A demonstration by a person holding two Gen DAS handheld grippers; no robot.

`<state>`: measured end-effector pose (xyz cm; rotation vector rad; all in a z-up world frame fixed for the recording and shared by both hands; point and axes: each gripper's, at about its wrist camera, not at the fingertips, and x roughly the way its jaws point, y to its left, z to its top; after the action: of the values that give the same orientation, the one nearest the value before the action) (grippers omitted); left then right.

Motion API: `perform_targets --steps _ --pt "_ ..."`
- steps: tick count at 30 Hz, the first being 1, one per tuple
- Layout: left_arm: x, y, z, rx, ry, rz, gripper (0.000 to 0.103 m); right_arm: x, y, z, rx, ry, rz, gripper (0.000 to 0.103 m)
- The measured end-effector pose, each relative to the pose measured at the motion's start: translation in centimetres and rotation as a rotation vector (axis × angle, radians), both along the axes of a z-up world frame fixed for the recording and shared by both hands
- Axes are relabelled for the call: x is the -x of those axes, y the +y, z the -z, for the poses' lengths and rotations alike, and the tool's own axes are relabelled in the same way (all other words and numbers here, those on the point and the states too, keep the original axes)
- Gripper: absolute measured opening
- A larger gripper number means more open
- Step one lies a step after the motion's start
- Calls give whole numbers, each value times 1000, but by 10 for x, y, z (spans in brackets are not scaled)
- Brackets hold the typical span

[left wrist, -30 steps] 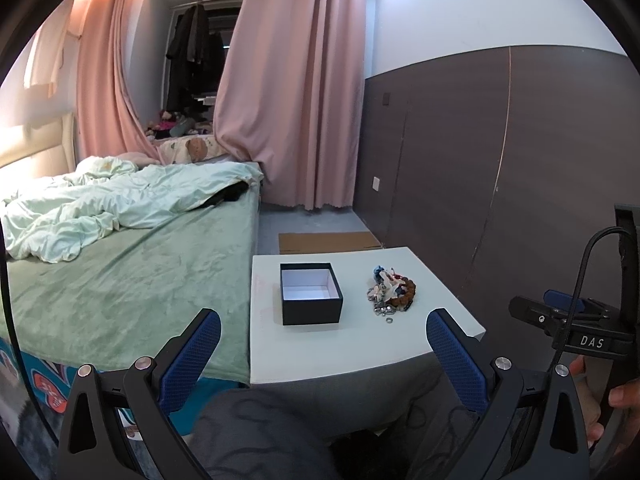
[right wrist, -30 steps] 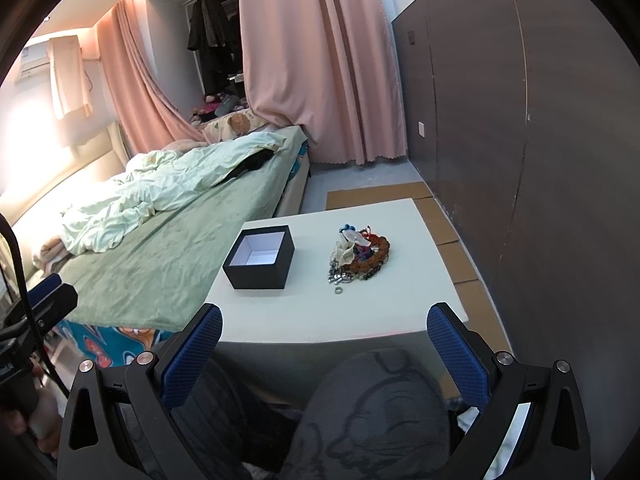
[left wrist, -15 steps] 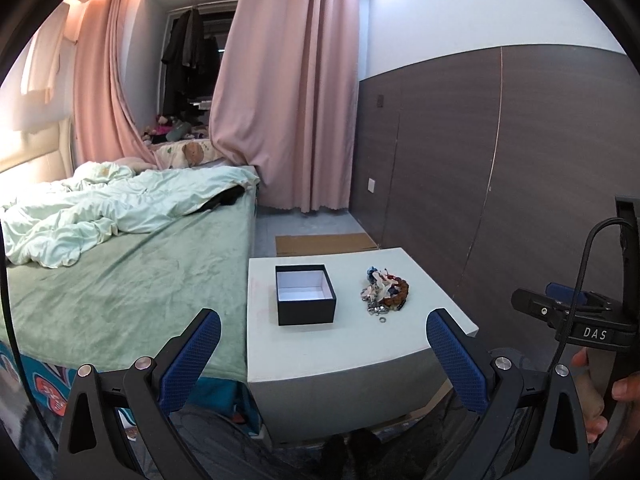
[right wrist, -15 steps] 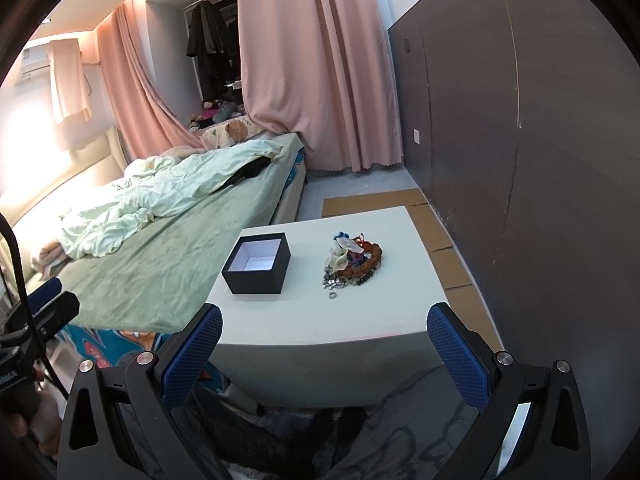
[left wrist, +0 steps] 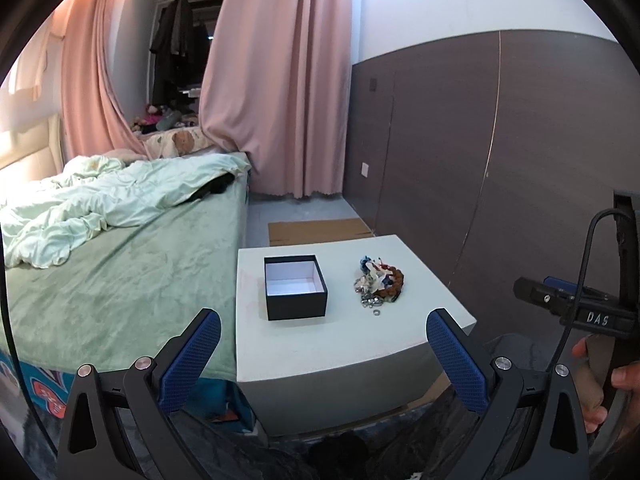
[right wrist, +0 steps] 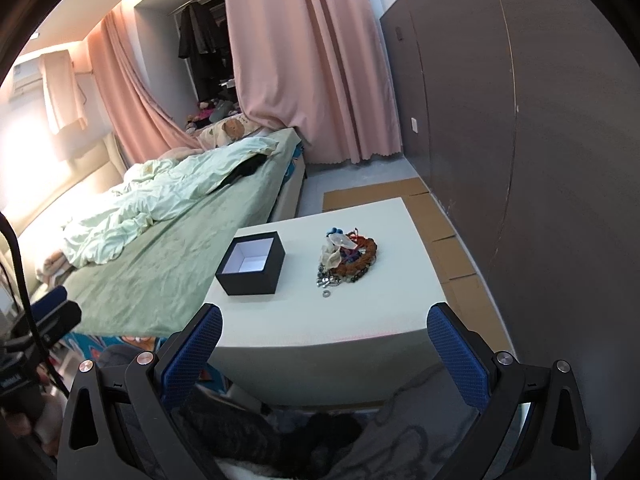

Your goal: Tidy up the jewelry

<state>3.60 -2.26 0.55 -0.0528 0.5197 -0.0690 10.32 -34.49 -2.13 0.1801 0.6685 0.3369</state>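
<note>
Both grippers nearing table since earlier, left gripper and right gripper hovering level, tongs apart, empty, box beside jewelry.

A home bedroom: an unmade bed with rumpled quilt, pink curtains, and hanging clothes.

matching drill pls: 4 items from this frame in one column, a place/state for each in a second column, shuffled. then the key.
Column 1
1. black box
2. jewelry pile
3. loose ring
4. left tool

Column 2
A. heaped on the white table, on the wall side
B. open, holding nothing, short of the table
C. lid off, white inside, looks empty, on the bed side of the table
D. lying alone on the table at the near edge of the heap

Pairs: 1-C, 2-A, 3-D, 4-B
</note>
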Motion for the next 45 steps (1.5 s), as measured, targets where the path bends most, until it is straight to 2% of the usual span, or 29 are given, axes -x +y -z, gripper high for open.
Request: perform_targets --steps 5,9,14,18,20,29,38,44,45 --pt "-24 -1 6 30 28 14 103 -22 -11 6 -57 64 -14 103" --pt "-52 -14 14 28 43 50 103 -30 -31 3 -92 33 -8 103" --pt "-91 -28 31 42 86 102 102 -60 -49 20 -103 79 39 102" --pt "-120 -37 43 48 125 139 92 -85 -53 43 -120 119 37 91" --pt "-135 -45 49 39 140 163 90 -98 -52 55 -120 148 34 83" --pt "-200 -64 84 67 245 238 74 -142 -50 103 -154 248 19 67" --pt "-249 -83 115 73 337 295 63 -178 -45 127 -174 302 1 67" --pt "-283 -90 141 85 403 308 48 -194 -45 140 -182 337 7 67" --pt "-289 -92 146 81 419 315 42 -196 -46 142 -186 343 12 67"
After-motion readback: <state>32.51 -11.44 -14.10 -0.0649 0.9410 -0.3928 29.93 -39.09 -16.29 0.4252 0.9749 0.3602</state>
